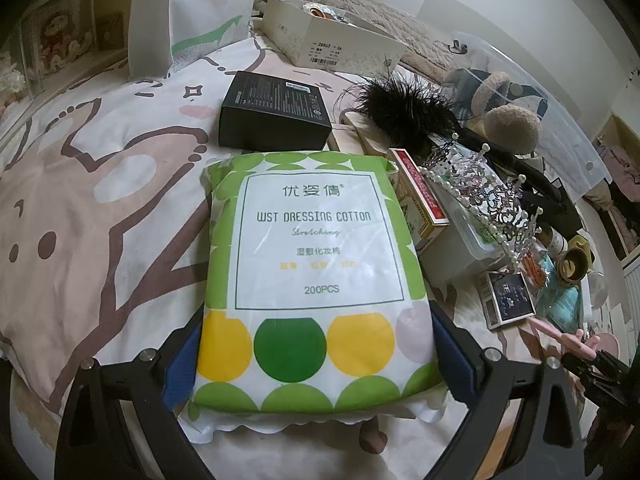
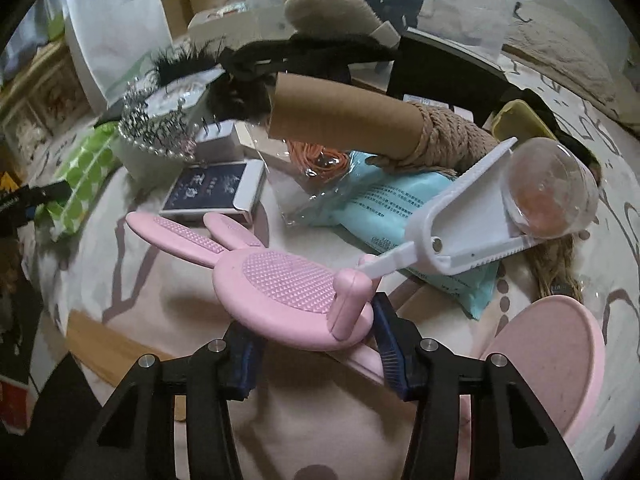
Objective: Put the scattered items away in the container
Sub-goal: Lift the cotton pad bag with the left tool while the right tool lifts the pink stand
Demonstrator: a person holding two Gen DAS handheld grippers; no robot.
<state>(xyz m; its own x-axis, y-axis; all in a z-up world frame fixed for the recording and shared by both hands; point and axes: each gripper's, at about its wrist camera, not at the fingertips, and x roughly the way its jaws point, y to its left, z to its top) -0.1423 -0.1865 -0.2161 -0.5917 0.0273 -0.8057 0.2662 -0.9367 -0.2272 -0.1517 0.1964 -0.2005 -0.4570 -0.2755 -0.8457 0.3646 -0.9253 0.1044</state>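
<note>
In the left wrist view my left gripper (image 1: 316,360) is shut on a green, yellow and white pack of dressing cotton (image 1: 316,272), its blue pads (image 1: 182,364) pressing both sides, just above the patterned bedsheet. In the right wrist view my right gripper (image 2: 314,344) is shut on a pink rabbit-shaped brush (image 2: 280,284), held flat above the sheet. The clear plastic storage container (image 1: 532,92) stands at the far right and holds fuzzy earmuffs (image 1: 508,124).
Scattered nearby are a black box (image 1: 276,116), a black feather piece (image 1: 404,100), a pearl tiara (image 1: 480,192), a red and white box (image 1: 420,196), a dark card box (image 2: 216,192), a blue wipes pack (image 2: 404,216), a twine roll (image 2: 380,128) and a white scoop with a clear ball (image 2: 500,208). A shoebox (image 1: 332,36) sits behind.
</note>
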